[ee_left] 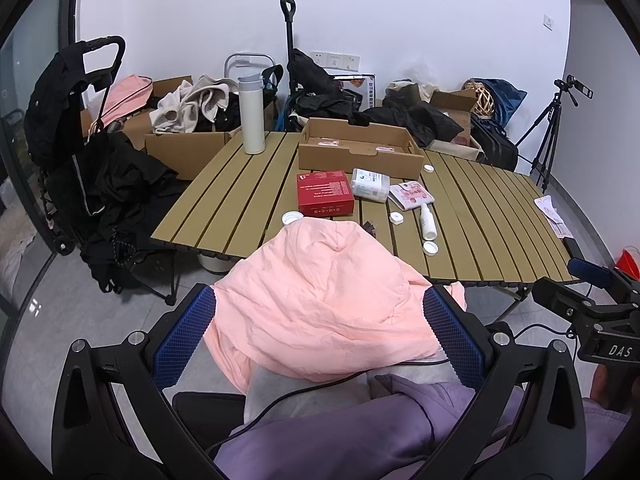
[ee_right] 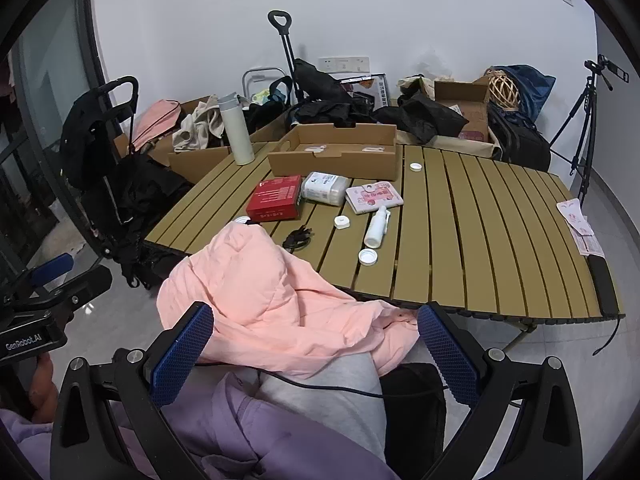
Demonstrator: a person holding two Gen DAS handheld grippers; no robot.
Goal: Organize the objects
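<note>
A pink padded jacket [ee_left: 320, 300] lies heaped on my lap and over the near edge of the slatted table [ee_left: 500, 216]; it also shows in the right wrist view [ee_right: 256, 292]. My left gripper [ee_left: 320, 336] is open, its blue pads either side of the jacket, not clamping it. My right gripper [ee_right: 316, 352] is open too, above the jacket's lower edge. On the table lie a red box [ee_left: 325, 193], a white packet [ee_left: 370, 184], a pink wallet [ee_left: 411, 195], a small white bottle [ee_left: 427, 222], several white caps and an open cardboard box [ee_left: 360, 148].
A white flask [ee_left: 251, 114] stands at the table's far left. A black cable [ee_right: 298, 238] lies near the jacket. Cardboard boxes with clothes [ee_left: 192, 120], a black chair [ee_left: 100, 168], a trolley and a tripod [ee_left: 548, 136] ring the table. Papers [ee_right: 580, 220] and a black phone sit at the right edge.
</note>
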